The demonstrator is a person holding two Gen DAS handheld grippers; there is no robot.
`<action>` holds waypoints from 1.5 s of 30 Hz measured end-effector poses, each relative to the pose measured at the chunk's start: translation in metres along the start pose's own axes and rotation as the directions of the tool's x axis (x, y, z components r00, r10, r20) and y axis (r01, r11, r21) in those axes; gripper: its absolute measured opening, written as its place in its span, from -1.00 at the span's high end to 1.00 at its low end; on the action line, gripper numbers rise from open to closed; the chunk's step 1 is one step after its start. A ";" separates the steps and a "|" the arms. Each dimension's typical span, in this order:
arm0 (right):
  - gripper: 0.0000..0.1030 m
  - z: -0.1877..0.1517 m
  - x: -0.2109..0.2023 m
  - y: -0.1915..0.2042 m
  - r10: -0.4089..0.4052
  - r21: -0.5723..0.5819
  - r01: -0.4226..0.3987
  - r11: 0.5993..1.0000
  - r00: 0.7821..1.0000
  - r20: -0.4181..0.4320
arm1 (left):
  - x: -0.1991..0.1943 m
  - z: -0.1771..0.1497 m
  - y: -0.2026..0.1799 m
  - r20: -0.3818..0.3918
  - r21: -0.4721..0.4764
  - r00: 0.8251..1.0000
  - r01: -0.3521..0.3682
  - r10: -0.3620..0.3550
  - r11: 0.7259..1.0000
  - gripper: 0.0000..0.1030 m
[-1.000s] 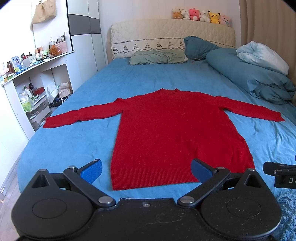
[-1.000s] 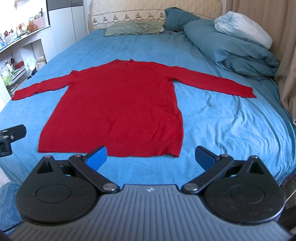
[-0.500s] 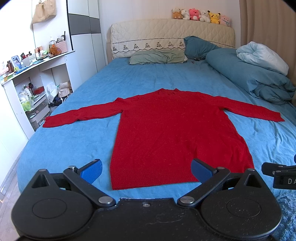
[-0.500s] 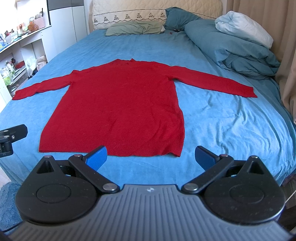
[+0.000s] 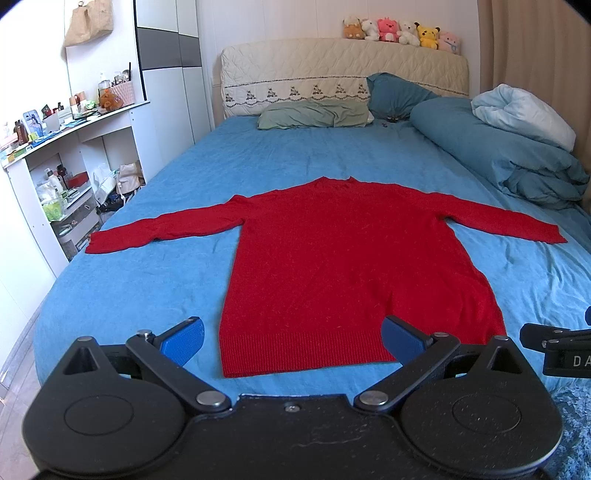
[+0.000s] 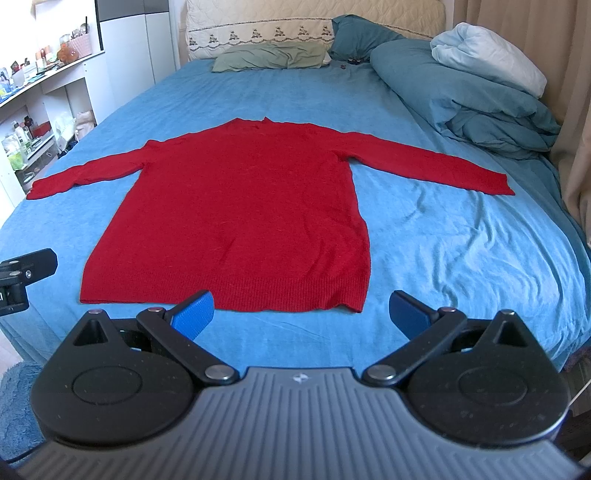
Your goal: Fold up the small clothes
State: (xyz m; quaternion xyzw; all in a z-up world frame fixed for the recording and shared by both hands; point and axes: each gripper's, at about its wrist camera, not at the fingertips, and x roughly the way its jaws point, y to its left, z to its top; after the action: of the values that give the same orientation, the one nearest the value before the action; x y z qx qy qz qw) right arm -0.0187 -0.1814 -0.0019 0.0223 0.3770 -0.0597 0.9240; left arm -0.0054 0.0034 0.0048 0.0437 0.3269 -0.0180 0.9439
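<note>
Hovering level at the red sweater's hem, left tongs and right tongs both spread apart, empty.

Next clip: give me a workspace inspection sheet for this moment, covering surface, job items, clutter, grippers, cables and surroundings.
Surface: bed with blue sheet, lightly wrinkled on the right side.
Job's things: red knitted long-sleeved sweater lying flat, both sleeves spread out, hem nearest the grippers, unfolded.
Clutter: rolled teal duvet and green pillow at the head end, clear of the sweater.
Grippers: left gripper and right gripper both hover near the hem, jaws wide apart, holding nothing.
Cables: nothing seen.
Surroundings: white shelf unit crowded with bottles on the left; row of plush toys on the headboard; beige curtain on the right.
</note>
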 end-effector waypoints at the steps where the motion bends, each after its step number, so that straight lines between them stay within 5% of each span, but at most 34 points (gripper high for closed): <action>1: -1.00 0.000 0.001 0.000 0.000 0.000 0.000 1.000 1.000 0.000 | 0.000 0.000 0.000 0.000 0.000 1.000 0.000 0.000 1.000 -1.00; 34: -1.00 0.002 -0.004 0.010 0.005 -0.002 -0.005 1.000 1.000 0.004 | -0.002 0.000 0.003 -0.004 -0.007 1.000 0.005 -0.006 1.000 -1.00; 39: -1.00 0.021 -0.006 0.003 -0.012 0.021 0.012 1.000 0.999 0.035 | -0.004 0.025 0.003 0.023 -0.017 0.999 0.028 -0.028 0.999 -1.00; 45: -1.00 0.065 0.012 -0.049 -0.070 0.122 0.061 0.991 0.995 0.075 | 0.018 0.093 -0.016 0.106 0.012 0.993 0.048 -0.050 0.999 -1.00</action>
State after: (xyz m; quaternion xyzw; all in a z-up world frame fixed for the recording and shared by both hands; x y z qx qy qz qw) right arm 0.0288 -0.2367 0.0365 0.0626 0.3363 -0.1133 0.9328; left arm 0.0656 -0.0213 0.0653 0.0391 0.2770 -0.0450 0.9590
